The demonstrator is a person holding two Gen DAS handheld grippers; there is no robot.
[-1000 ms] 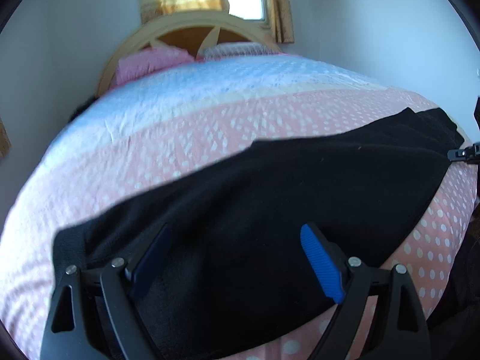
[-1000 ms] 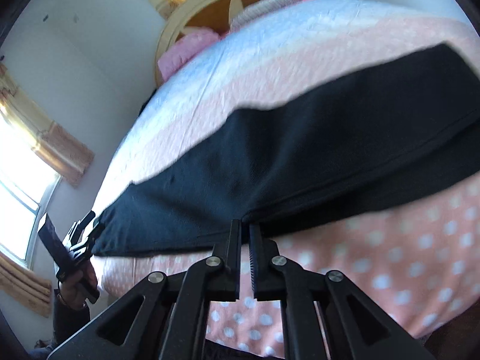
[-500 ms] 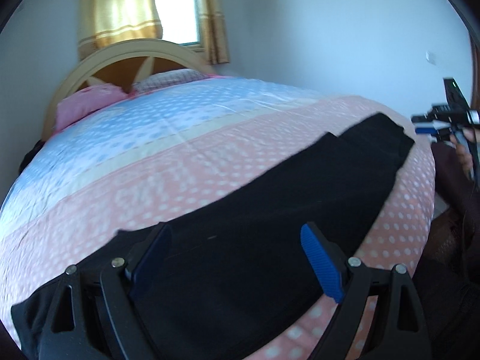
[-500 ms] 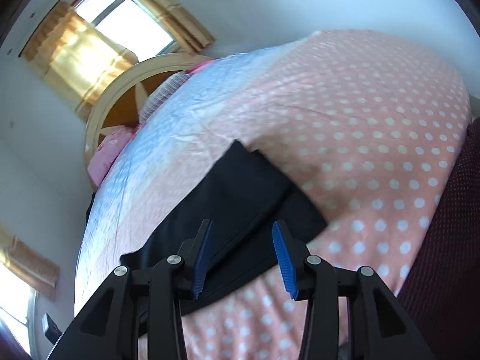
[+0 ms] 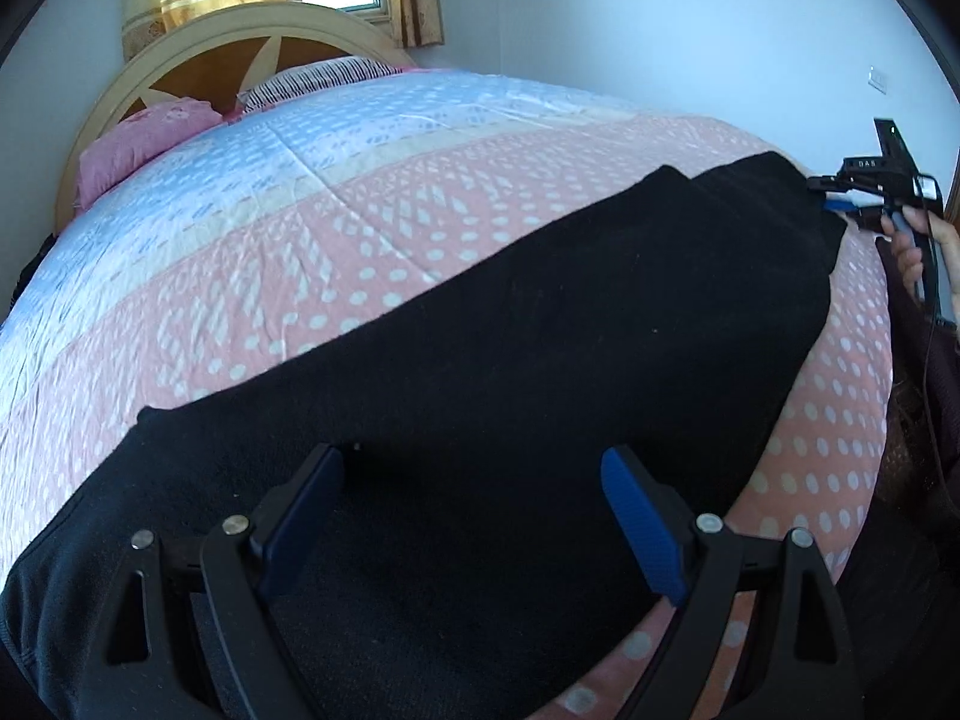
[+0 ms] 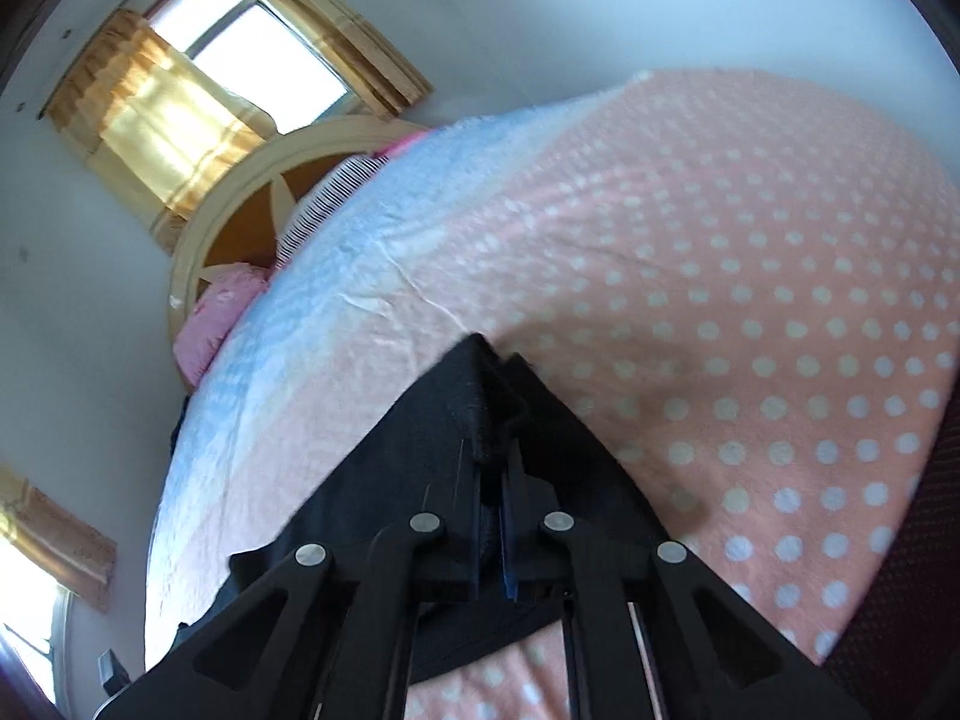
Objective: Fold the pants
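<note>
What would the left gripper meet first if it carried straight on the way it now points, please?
Most likely the black pants: the open left gripper points down at the dark cloth spread over the bed, with nothing visible between. How far above the fabric it hangs is unclear.

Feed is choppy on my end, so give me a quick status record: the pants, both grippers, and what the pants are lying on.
pants: black pants, stretched lengthwise across the near part of the bed
surface: bedspread, pink with white dots, blue band toward the headboard
left gripper: left gripper open, above one end of the pants, nothing between its pads
right gripper: right gripper has just closed, pinching a fabric corner at the other end
fold state: no crosswise fold yet
</note>
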